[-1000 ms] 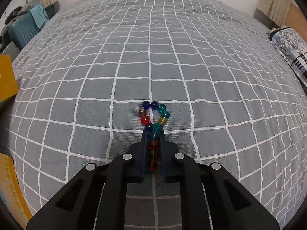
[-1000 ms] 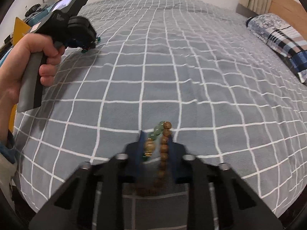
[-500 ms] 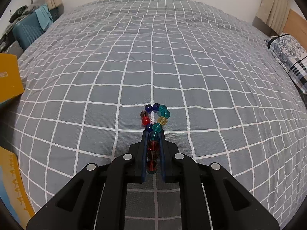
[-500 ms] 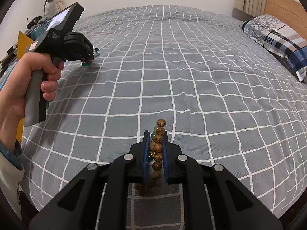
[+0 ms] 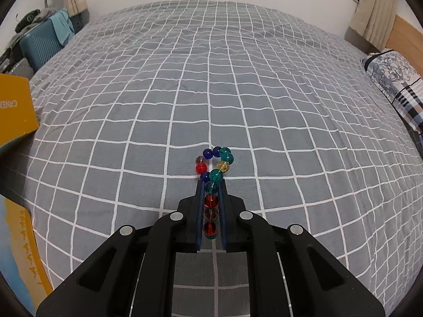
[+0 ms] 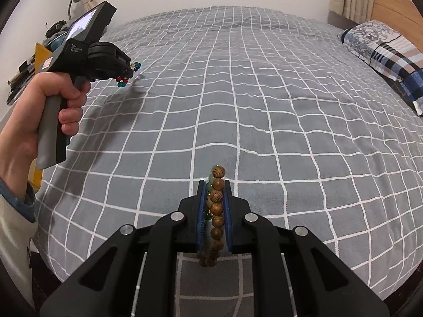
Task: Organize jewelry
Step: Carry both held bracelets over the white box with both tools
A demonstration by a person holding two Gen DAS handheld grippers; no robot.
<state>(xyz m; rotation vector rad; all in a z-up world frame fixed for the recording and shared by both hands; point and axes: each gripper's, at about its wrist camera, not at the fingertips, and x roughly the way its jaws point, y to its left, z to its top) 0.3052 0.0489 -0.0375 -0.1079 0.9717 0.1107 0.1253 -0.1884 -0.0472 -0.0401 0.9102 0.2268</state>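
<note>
The left tongs (image 5: 211, 185) clamp a coloured glass-bead bracelet (image 5: 214, 170), its loop jutting past their tips. The right tongs (image 6: 214, 185) pinch a wooden-bead bracelet (image 6: 217, 206) above the checked bedspread (image 6: 264, 105).

2 bracelets: 1 coloured glass-bead bracelet (image 5: 214, 169), 1 wooden-bead bracelet (image 6: 216, 208). 2 grippers: left gripper (image 5: 211, 185), right gripper (image 6: 215, 185). 1 hand (image 6: 39, 111). 1 pillow (image 6: 388, 55) at bed's right edge. 1 yellow box (image 5: 14, 111) at left edge.
</note>
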